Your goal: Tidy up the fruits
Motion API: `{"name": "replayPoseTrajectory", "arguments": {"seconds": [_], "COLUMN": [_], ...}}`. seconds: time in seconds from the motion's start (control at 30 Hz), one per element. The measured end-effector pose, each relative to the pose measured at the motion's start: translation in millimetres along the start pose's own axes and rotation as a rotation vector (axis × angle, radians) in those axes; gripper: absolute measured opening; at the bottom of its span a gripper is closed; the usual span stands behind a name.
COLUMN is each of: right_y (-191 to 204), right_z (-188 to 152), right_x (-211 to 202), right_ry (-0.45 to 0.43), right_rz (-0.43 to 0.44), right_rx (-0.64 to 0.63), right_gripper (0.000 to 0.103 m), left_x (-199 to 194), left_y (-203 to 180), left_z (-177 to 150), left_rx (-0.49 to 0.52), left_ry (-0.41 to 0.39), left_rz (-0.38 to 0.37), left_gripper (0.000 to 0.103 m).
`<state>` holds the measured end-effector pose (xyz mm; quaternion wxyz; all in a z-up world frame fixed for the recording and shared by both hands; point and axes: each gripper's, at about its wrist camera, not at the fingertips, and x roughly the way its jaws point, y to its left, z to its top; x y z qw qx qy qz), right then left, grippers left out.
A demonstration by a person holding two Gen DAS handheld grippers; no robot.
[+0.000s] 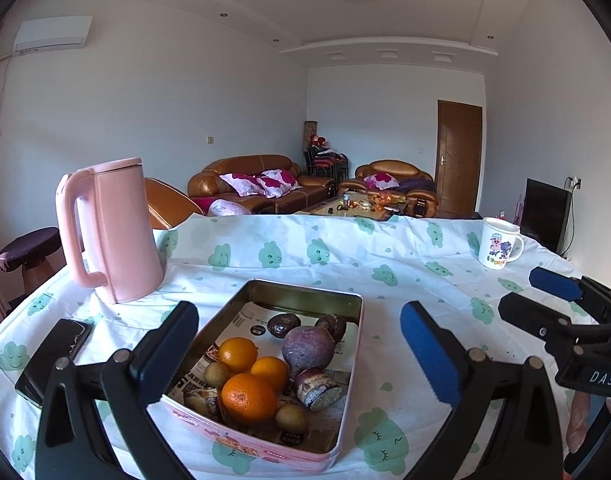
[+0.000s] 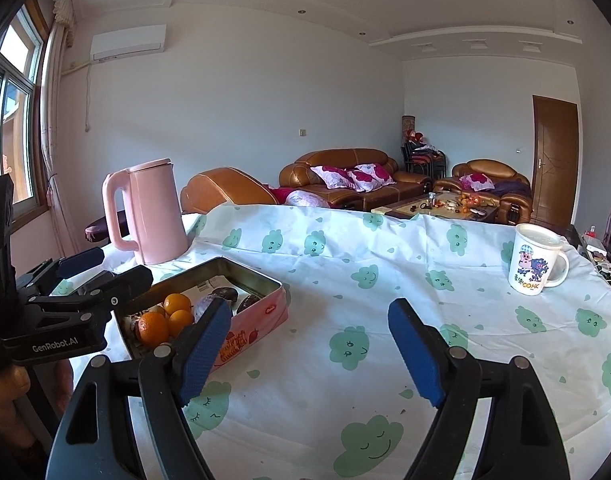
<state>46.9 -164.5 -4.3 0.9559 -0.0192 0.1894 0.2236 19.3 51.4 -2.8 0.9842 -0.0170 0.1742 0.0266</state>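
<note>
Left wrist view: my left gripper (image 1: 297, 354) gaped wide, empty, over the fruit tin (image 1: 347, 380); pink kettle (image 1: 113, 232) upper left, right gripper (image 2: 309, 354) equally spread.

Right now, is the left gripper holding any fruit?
No, the left gripper is open and empty, poised over the tin of fruit.

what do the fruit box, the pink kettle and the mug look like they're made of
Fruit box: likely thin metal, since its inner walls shine brassy and its outside is printed pink.
Pink kettle: looks like matte plastic, evenly coloured without glints, though its inside is hidden.
Mug: probably glazed ceramic, glossy white with a cartoon print; plastic is possible.
</note>
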Motion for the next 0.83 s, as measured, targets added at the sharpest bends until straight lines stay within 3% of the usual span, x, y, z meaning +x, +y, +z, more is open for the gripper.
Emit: {"name": "replayPoseTrajectory", "arguments": {"seconds": [0.23,0.83], "right_y": [-4,-19], "right_z": [-6,-14], "right_x": [-1,-5], "right_ry": [0.009,0.023], "right_rz": [-0.001,-0.033], "right_rx": [0.009,0.007], "right_gripper": [0.082,0.082], "left_x": [-7,-14], "left_y": [-1,-7], "left_z": [4,4], "left_rx": [-0.011,-0.002], "left_ry": [-0.023,-0.034], "left_rz": [0.02,-0.015], "left_gripper": [0.103,0.103]}}
